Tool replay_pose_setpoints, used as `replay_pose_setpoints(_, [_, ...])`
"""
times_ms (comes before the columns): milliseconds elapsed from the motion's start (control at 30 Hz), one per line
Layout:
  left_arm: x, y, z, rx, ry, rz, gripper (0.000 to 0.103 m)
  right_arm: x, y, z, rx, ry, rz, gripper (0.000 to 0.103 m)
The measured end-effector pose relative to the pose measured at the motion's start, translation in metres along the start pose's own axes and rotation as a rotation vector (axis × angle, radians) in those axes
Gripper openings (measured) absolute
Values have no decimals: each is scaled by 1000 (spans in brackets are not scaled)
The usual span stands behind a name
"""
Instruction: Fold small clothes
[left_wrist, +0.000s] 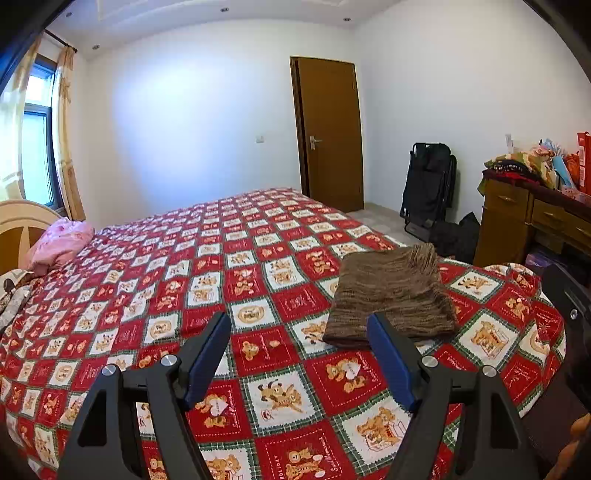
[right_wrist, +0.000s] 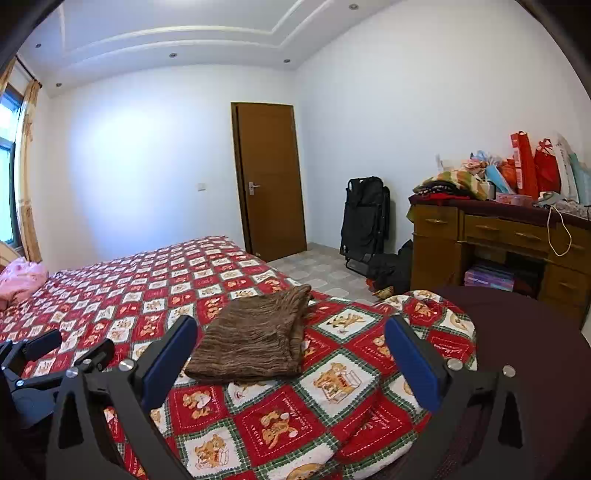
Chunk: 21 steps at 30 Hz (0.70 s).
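A brown knitted garment (left_wrist: 395, 291) lies folded into a rough rectangle on the red patchwork bedspread (left_wrist: 207, 266), near the bed's right edge. It also shows in the right wrist view (right_wrist: 255, 338). My left gripper (left_wrist: 299, 332) is open and empty, held above the bedspread just left of the garment's near corner. My right gripper (right_wrist: 291, 332) is open and empty, held above the garment's near edge. The left gripper (right_wrist: 70, 345) shows at the lower left of the right wrist view.
A pink bundle of cloth (left_wrist: 61, 242) lies by the headboard (left_wrist: 18, 225). A wooden desk (right_wrist: 498, 236) piled with clothes and bags stands right of the bed. A black folded stroller (right_wrist: 365, 221) and a closed brown door (right_wrist: 271, 181) are beyond.
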<state>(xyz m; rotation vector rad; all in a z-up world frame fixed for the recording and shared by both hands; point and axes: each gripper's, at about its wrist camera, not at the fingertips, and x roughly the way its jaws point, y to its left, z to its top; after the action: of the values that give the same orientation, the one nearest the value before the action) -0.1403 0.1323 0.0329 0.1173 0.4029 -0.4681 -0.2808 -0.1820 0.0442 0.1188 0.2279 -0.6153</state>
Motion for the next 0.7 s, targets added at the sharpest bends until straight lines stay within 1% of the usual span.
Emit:
replay_pose_setpoints(200, [-5,0,3,-2,-3,-10,78,2,-7,1,33,6,-2,103])
replay_pose_setpoints(300, [-7,-3,2,18,-14,9,78,2,-7,1,28,5,-3,103])
replay_pose_setpoints(433, [-6,-7,0,40,-10,13,79,3,-7,1,31,9,-2,103])
replay_pose_setpoints(700, [-3,-7,-1,37,3,24,79,6,-13,-2,55,36,-8,103])
